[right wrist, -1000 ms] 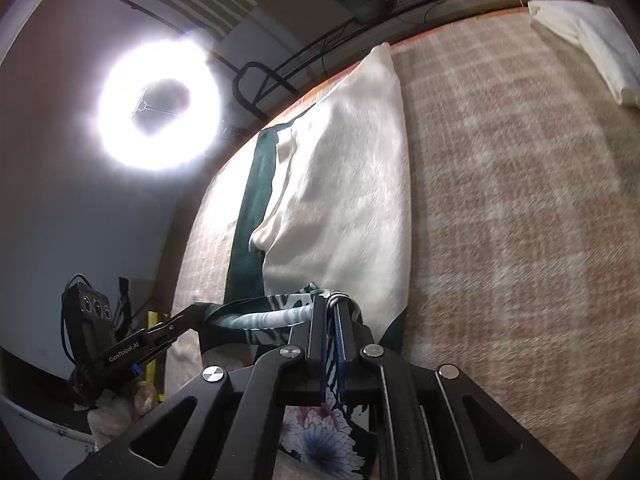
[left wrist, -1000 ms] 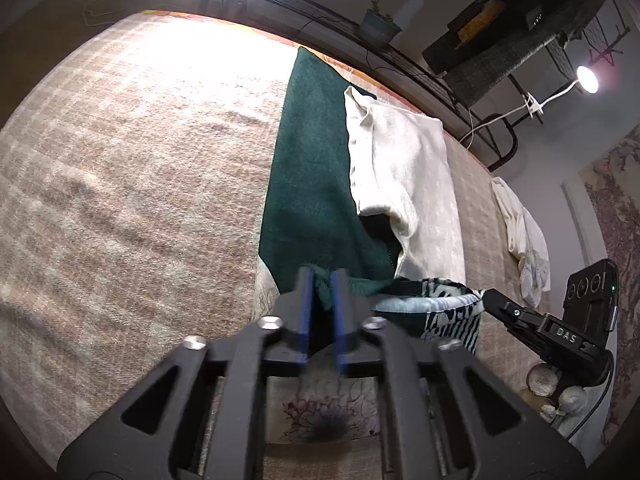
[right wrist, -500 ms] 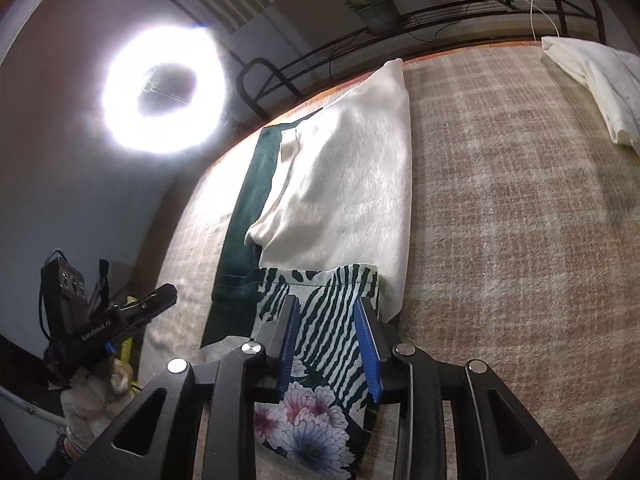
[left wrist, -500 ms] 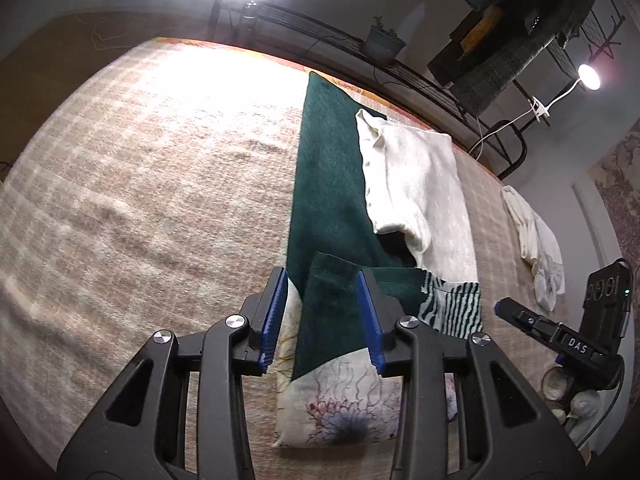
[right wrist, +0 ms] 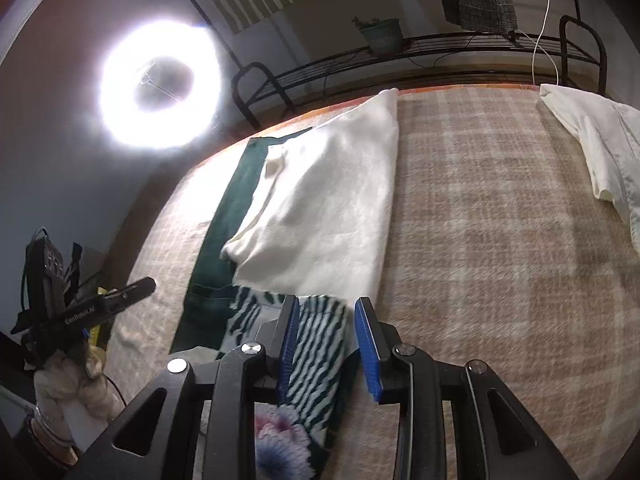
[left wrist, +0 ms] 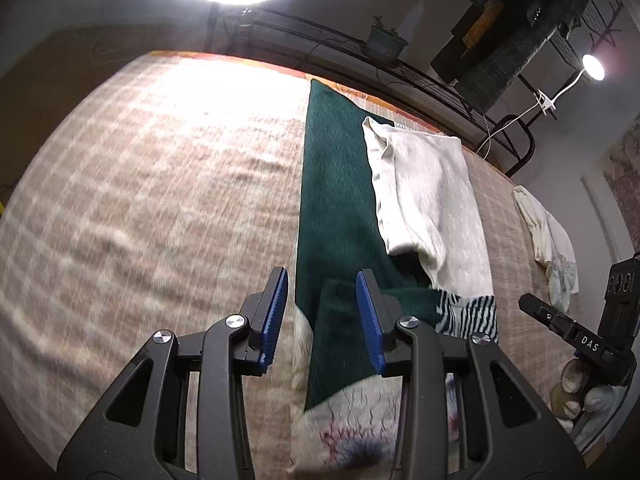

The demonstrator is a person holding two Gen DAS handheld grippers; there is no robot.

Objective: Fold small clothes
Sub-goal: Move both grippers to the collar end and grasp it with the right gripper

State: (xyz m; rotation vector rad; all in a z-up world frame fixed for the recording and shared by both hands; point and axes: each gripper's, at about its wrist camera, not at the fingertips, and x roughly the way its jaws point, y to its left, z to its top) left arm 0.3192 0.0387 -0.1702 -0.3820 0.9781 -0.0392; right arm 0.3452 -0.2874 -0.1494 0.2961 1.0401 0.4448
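The left gripper point(left wrist: 322, 314) has its blue pads spread wide and grips nothing; between them lies the folded-over dark green corner of the patterned cloth point(left wrist: 344, 344). The right gripper point(right wrist: 327, 340) is likewise spread and empty, with the green-and-white striped part of that same cloth point(right wrist: 320, 344) between its fingers. The cloth lies flat on the checked blanket point(left wrist: 140, 200), its flowered end toward the cameras and its far end against a long green towel point(left wrist: 336, 184) with a cream garment point(left wrist: 424, 200) resting on top. Another pale garment point(right wrist: 600, 148) sits well apart on the right side of the bed. The fold looks laid down and let go, so the step in hand is probably to draw both tools clear and set up the next fold. To do it well, lift straight off so no pad catches the loose edge, check that the folded edges line up, then take new grips at matching corners and carry both sides over evenly, keeping the cream garment undisturbed.
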